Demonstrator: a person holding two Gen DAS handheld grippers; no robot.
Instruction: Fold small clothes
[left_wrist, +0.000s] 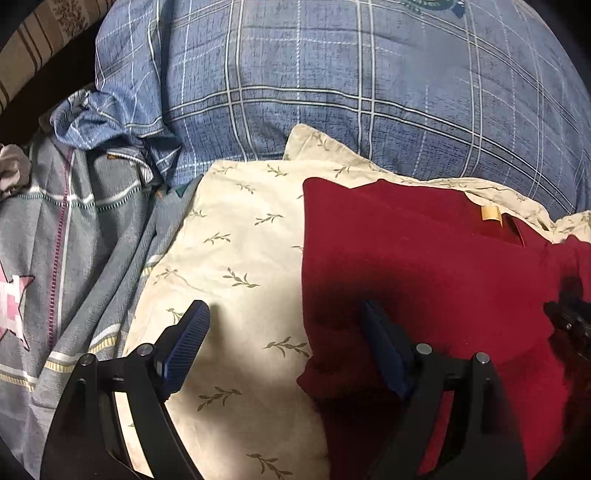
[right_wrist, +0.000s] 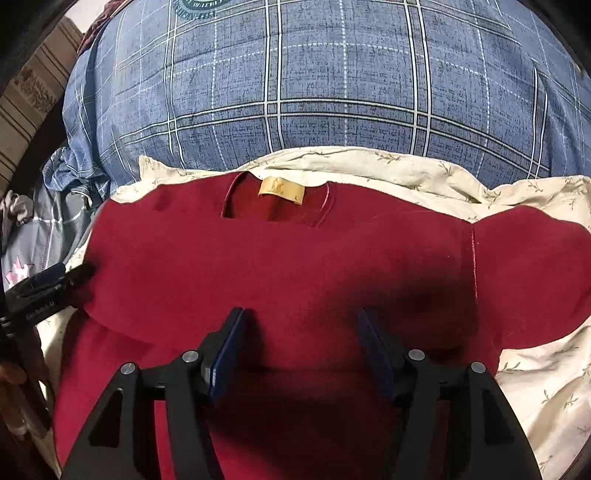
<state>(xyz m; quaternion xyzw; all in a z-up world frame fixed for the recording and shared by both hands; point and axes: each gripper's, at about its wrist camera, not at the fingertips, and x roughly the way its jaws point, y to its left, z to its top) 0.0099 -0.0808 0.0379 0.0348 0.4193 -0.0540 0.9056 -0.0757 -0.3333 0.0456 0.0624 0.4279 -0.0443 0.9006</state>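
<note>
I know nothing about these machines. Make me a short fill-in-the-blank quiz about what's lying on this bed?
1. The dark red knit top lies on a cream cloth printed with small ____ sprigs.
2. Inside its neckline sits a small ____ label.
3. Behind it lies a blue ____ quilt.
4. The right tongs stand ____ above the top.

Missing words: leaf; tan; checked; open
</note>
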